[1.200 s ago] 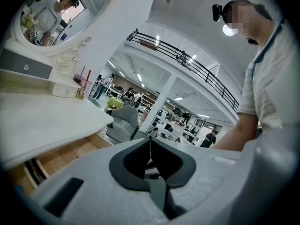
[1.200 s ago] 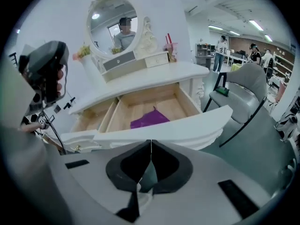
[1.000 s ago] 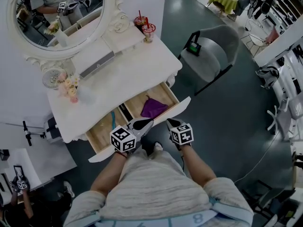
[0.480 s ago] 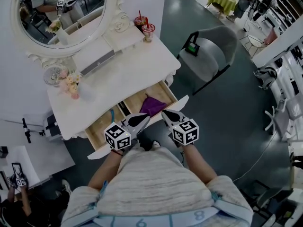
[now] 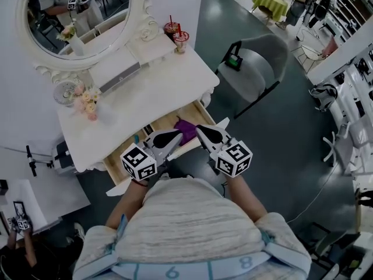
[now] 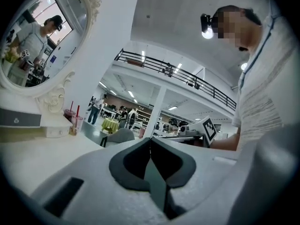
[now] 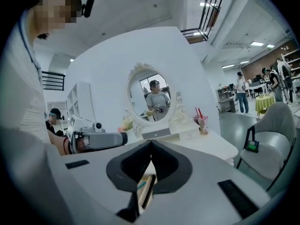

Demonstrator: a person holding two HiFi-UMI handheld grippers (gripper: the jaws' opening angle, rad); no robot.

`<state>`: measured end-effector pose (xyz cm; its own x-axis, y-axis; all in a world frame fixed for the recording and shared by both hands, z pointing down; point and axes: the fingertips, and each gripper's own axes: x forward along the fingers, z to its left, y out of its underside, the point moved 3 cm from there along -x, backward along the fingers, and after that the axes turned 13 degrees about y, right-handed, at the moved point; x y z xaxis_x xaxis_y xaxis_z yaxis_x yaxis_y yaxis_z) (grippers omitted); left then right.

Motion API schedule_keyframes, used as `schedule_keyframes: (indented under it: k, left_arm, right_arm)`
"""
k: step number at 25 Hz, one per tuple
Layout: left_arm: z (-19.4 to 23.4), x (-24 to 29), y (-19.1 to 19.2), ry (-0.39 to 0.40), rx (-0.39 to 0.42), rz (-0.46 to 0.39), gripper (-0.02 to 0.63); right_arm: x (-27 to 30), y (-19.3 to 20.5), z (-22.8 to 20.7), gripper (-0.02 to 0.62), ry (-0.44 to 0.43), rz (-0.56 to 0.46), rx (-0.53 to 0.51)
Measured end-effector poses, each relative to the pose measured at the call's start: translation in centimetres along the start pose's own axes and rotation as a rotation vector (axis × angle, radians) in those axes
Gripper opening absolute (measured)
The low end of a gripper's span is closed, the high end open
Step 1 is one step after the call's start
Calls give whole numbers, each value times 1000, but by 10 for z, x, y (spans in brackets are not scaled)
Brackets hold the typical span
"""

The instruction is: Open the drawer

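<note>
Left claw (image 5: pixel 173 136), right claw (image 5: pixel 202 130) — shut, level

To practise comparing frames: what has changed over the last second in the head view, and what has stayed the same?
The left gripper and right gripper have lifted from the front of the drawer towards the camera, so they look larger. Their jaws stay shut and empty; nothing was grasped or released. The drawer remains open with the purple cloth inside, and the dressing table is unchanged.
</note>
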<state>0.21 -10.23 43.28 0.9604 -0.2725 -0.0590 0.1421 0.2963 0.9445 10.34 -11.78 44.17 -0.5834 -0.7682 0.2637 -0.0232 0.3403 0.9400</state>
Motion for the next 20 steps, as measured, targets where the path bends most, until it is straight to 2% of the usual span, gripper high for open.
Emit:
schedule_keyframes:
  k: [4, 9, 20]
  left_arm:
    - [-7, 1, -23, 20, 53, -31, 15]
    - [-10, 3, -39, 35, 86, -54, 15]
    - [-13, -4, -44, 39, 101, -64, 15]
  right_arm:
    - [-7, -23, 8, 9, -9, -64, -38]
    - [-11, -34, 11, 9, -5, -88, -51]
    - [-10, -44, 29, 8, -34, -109, -61]
